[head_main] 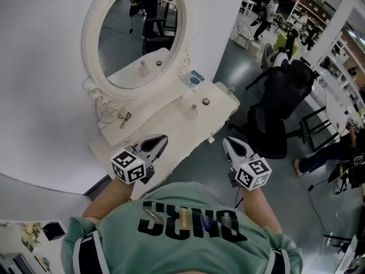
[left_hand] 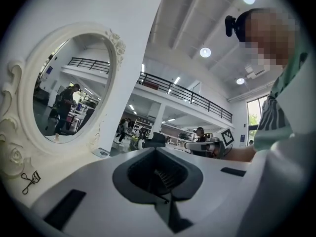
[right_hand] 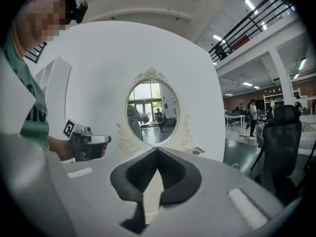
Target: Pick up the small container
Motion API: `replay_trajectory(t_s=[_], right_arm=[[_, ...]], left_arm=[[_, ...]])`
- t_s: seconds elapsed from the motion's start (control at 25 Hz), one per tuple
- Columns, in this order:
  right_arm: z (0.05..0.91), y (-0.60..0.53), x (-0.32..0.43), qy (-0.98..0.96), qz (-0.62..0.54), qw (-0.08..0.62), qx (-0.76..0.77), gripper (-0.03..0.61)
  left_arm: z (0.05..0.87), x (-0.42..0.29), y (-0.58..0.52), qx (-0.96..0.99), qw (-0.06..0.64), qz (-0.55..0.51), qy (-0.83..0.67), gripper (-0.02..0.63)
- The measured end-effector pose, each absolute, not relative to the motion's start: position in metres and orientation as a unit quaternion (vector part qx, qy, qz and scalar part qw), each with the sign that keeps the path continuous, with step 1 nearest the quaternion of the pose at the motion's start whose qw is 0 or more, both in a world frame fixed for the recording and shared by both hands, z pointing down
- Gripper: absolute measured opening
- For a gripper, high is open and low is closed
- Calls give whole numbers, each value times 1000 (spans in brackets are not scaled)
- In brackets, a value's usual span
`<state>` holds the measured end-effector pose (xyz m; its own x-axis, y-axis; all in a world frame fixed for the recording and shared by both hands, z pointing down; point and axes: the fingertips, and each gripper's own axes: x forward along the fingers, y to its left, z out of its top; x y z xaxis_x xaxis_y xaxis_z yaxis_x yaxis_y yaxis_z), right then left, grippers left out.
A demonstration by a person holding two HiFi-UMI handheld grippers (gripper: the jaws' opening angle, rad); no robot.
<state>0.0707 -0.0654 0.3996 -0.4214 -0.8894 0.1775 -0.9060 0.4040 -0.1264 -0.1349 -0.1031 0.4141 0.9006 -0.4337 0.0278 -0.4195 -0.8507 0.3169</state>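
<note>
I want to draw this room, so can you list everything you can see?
mirror: one, white oval frame, at the table's back
dressing table: one, white, against the wall
small container: one, pale, on the table
small round thing: one, dark, beside the container
eyelash curler: one, black, table's left end
card: one, blue and white, under the mirror
office chair: one, black, right of the table
shirt: one, green, bottom
left claw: one, white, shut, empty
right claw: one, white, shut, empty

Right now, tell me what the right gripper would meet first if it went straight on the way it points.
Probably the white dressing table, near its front edge below the oval mirror; the right gripper points at it, nothing between. Depth is unclear.
</note>
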Motion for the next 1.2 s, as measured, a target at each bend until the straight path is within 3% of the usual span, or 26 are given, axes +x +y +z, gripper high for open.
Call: replay_trajectory(t_s=[0.36,0.88,1.2], right_arm=[[418,-136,94,-833,125,61,536,9],[428,-247,193,-893,113,39,434,9],[436,-280,190,-894,114,33,433,9]], left_arm=[[444,-121,-171,955,188,-8,-228,2],[452,-20,-239,923,181,-15,-340,2],[464,-20,-264,924,175,10,-341,2]])
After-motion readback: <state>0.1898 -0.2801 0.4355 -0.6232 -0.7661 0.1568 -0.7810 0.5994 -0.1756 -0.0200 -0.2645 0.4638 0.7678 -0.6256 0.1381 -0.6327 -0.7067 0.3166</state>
